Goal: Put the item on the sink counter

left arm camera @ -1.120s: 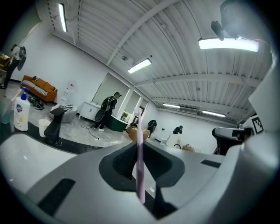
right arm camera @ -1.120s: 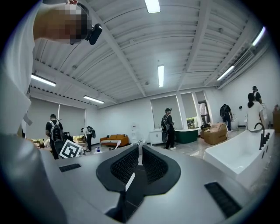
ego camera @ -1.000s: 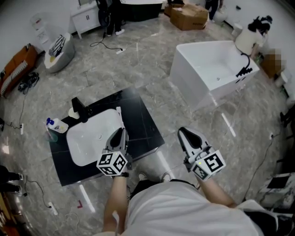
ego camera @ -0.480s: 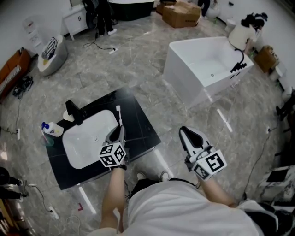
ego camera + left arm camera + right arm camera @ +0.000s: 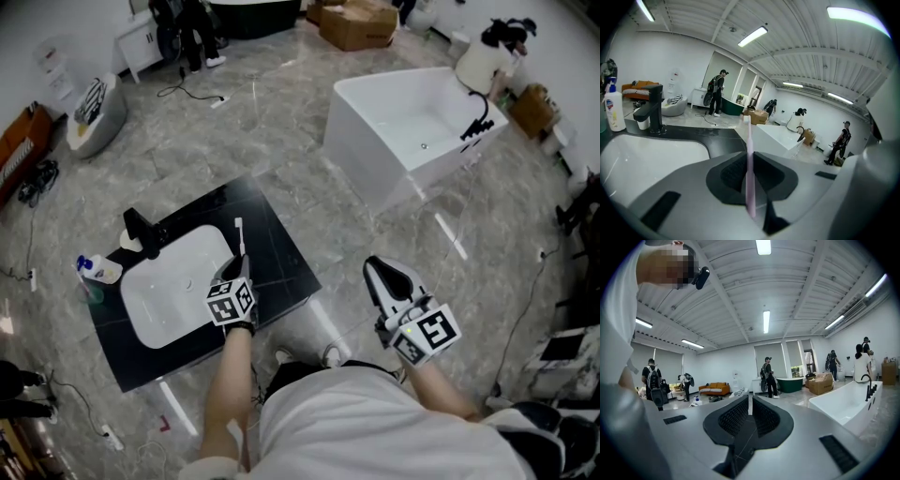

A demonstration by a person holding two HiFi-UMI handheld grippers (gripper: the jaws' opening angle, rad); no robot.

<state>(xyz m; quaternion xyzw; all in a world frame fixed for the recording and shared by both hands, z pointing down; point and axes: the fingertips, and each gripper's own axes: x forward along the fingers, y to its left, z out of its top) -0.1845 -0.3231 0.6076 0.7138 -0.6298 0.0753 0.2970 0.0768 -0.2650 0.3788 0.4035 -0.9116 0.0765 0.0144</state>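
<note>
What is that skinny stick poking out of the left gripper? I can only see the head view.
Observer: The left gripper view shows that it's a pale pink toothbrush. The left gripper is shut on its handle.
Operator: Is the other gripper holding something too?
Observer: No. In the right gripper view the right gripper has its jaws close together with nothing between them.
Operator: Is the bottle by the tap knocked over?
Observer: No. In the left gripper view the white bottle stands upright, blue top up, to the left of the black faucet.
</note>
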